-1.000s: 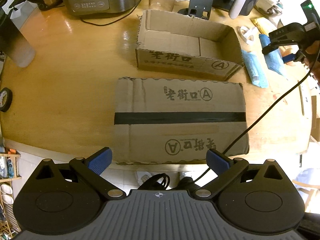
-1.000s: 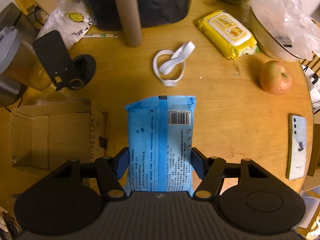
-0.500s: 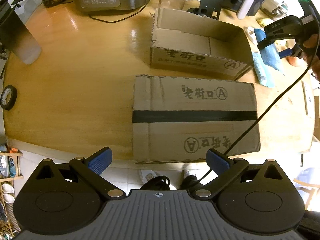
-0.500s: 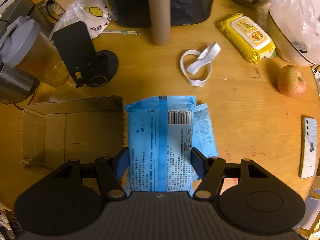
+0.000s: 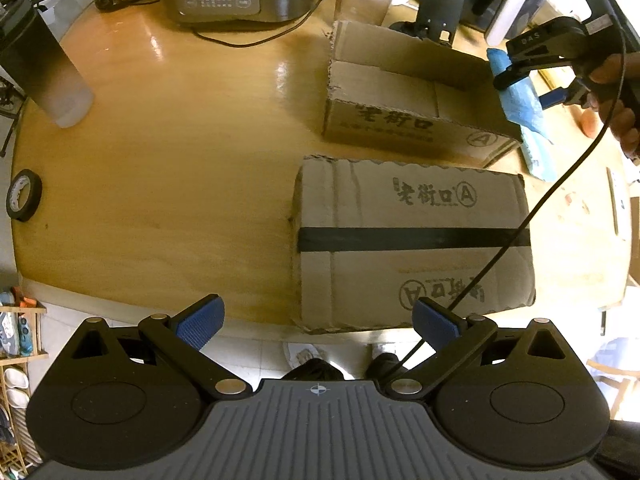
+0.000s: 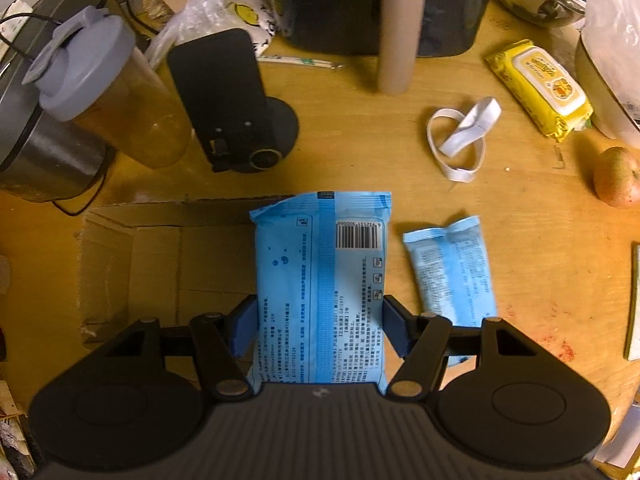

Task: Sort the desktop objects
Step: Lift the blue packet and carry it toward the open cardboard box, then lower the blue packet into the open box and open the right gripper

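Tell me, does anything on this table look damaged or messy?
Yes. The open cardboard box has ragged, torn top edges, and reddish specks stain the wood near the right gripper, which clamps a blue wipes pack.

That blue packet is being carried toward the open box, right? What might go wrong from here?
The right claw grips the big blue plastic packet only by its sides, near one end, so the soft pack might sag or slip out.

The packet hangs over the right-hand wall of the open brown cardboard box; released now, it may catch that edge and tip outside.

A smaller blue packet lies just outside the box, where a miss would land.
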A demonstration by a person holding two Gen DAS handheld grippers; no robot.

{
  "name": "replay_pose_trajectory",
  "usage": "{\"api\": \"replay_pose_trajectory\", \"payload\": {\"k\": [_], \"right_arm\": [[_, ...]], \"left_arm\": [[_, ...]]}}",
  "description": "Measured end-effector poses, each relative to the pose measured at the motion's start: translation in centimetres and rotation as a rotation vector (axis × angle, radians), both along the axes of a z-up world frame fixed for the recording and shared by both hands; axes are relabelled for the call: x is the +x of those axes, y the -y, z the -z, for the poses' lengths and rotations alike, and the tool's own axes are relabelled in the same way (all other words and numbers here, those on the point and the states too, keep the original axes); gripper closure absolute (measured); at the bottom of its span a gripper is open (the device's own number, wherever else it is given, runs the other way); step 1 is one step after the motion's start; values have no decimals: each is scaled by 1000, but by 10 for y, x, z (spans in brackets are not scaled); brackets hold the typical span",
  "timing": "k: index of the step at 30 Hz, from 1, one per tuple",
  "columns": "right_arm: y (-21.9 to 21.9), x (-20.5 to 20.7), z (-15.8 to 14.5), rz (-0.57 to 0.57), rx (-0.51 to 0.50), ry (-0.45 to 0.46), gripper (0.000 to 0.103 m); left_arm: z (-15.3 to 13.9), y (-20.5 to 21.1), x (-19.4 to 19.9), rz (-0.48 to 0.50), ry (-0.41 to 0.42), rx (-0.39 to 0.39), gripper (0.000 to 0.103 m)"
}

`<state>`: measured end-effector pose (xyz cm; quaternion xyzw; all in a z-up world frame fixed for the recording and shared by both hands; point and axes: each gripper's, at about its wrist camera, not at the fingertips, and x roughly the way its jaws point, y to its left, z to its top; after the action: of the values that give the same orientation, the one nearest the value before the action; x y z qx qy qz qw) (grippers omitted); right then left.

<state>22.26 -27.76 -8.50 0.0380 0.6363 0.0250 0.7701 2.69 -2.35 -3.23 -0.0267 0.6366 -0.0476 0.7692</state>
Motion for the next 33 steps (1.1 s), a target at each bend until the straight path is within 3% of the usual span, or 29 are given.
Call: {"api": "replay_pose_trajectory", "payload": {"k": [16, 33], "right_arm": [[-37, 3, 8, -31, 15, -11, 39], [-52, 11, 40, -28, 6, -35, 39]], "left_arm": [[1, -20, 5, -18, 3, -6, 0], [1, -32, 0, -41, -9, 12, 0]]}}
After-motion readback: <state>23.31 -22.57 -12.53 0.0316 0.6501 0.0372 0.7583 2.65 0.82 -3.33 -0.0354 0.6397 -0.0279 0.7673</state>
